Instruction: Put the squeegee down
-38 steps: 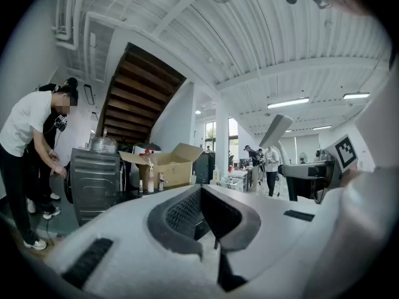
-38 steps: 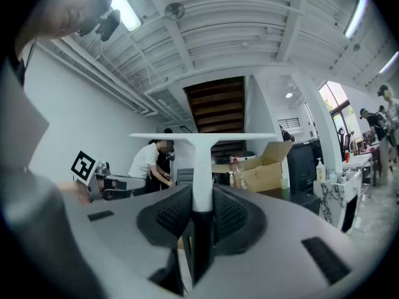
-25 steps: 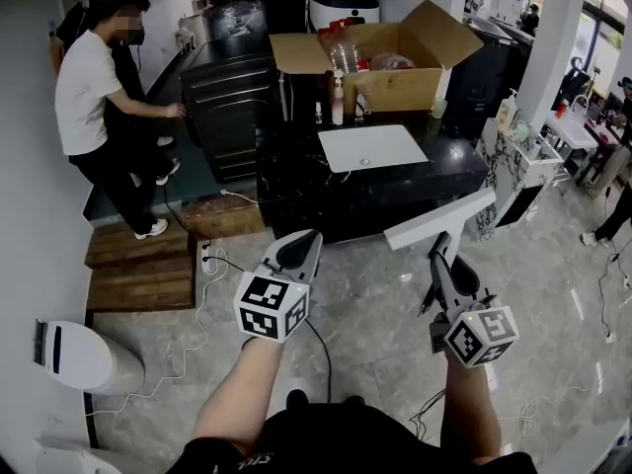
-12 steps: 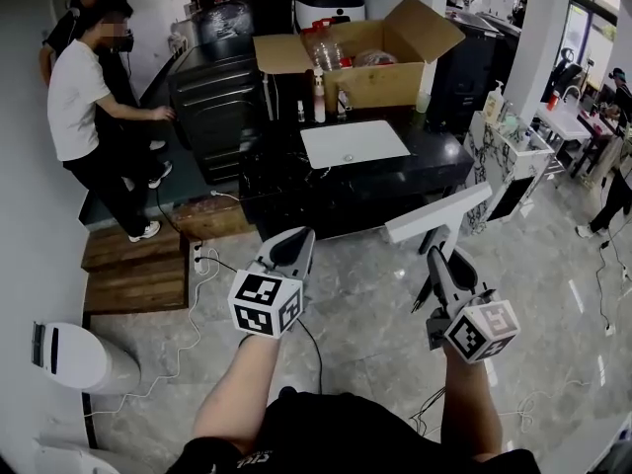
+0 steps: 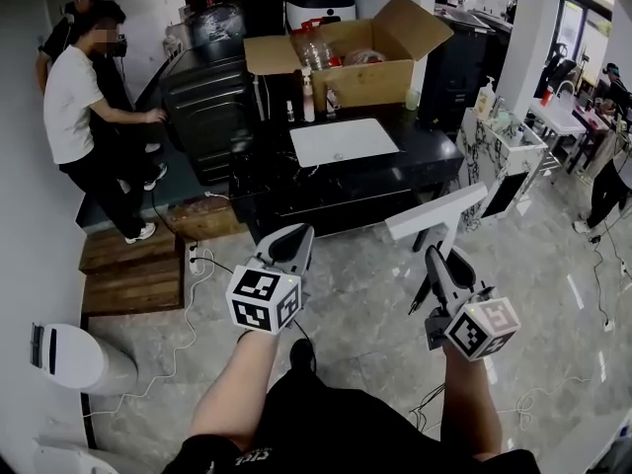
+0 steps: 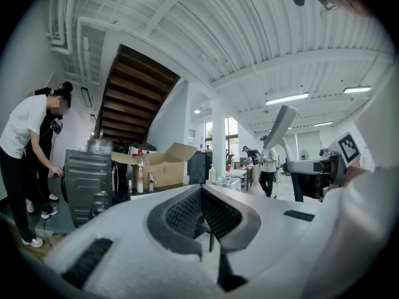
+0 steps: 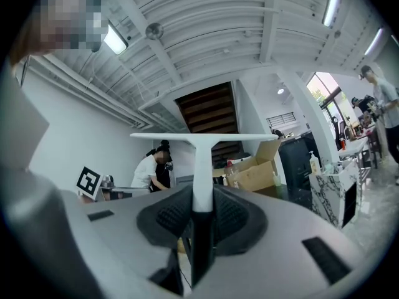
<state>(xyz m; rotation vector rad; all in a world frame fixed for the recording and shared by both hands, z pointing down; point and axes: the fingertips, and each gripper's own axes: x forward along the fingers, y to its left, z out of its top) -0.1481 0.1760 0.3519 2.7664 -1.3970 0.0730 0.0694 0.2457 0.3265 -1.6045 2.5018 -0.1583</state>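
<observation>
A white T-shaped squeegee [image 5: 435, 215] is held up in front of me, its blade crosswise at the top. My right gripper [image 5: 437, 258] is shut on its handle. In the right gripper view the handle [image 7: 201, 173] stands upright between the dark pads of that gripper [image 7: 201, 209], with the blade [image 7: 206, 137] level above them. My left gripper [image 5: 287, 249] is at the left, level and shut, with nothing in it. Its pads [image 6: 187, 213] meet at the tip in the left gripper view, where the squeegee [image 6: 280, 125] shows off to the right.
Ahead stands a black table [image 5: 395, 181] with a white sheet [image 5: 342, 141], small bottles and an open cardboard box [image 5: 346, 62]. A person in a white shirt [image 5: 71, 97] leans at a dark cabinet on the left. Wooden steps [image 5: 133, 275], floor cables and a white machine [image 5: 79, 358] lie left; a marble cabinet [image 5: 499, 146] stands right.
Both grippers have travelled along with me over the floor, the squeegee still held. The table and box have slid left and up in the head view.
</observation>
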